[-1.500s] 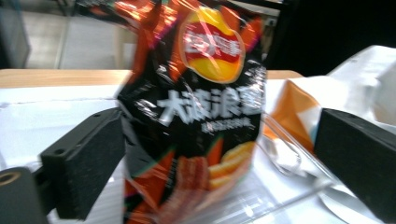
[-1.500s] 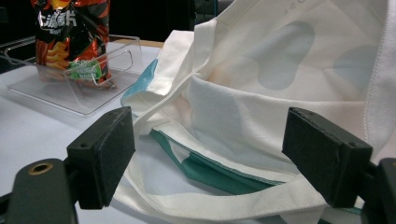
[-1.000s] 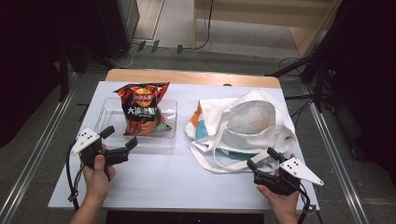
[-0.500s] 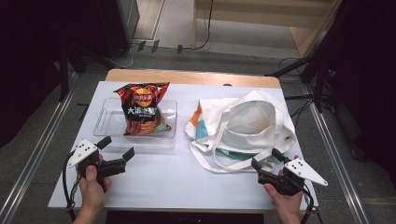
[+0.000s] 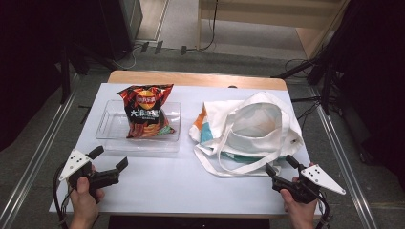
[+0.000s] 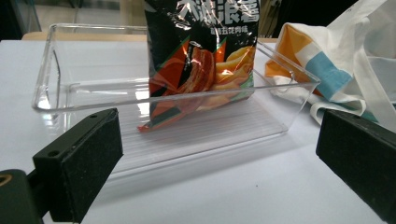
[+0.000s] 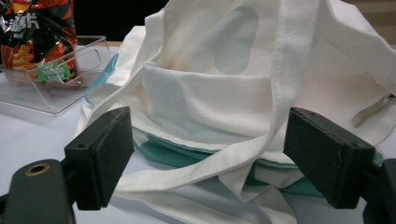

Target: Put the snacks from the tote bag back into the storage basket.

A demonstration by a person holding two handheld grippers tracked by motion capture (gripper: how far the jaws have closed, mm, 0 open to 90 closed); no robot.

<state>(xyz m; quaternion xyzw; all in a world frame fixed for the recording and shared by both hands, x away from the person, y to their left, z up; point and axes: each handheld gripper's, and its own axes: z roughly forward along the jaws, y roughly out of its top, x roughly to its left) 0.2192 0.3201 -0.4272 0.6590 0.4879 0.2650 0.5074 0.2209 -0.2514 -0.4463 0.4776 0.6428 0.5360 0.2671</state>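
A red and black chip bag (image 5: pixel 145 112) (image 6: pixel 205 60) (image 7: pixel 35 35) stands in a clear plastic tray (image 5: pixel 112 125) (image 6: pixel 187 133) (image 7: pixel 56 88) on the left half of the white table (image 5: pixel 181 181). To the right lies a white tote bag (image 5: pixel 255 126) (image 7: pixel 224 93) with orange and blue patches (image 6: pixel 317 70), mouth open, straps trailing forward. My left gripper (image 5: pixel 109 160) (image 6: pixel 219 163) is open near the front left edge, short of the tray. My right gripper (image 5: pixel 282 166) (image 7: pixel 210 154) is open just in front of the bag's straps. Nothing sits between either pair of jaws.
Dark stands and cables (image 5: pixel 157 47) crowd the floor behind the table. A wooden strip (image 5: pixel 191 78) runs along the table's far edge. Metal rails (image 5: pixel 344 157) flank both sides. Bare white tabletop lies between the two grippers.
Both grippers have drawn back toward the front edge of the table, the left away from the tray and the right away from the tote bag. The bag and tray have not moved.
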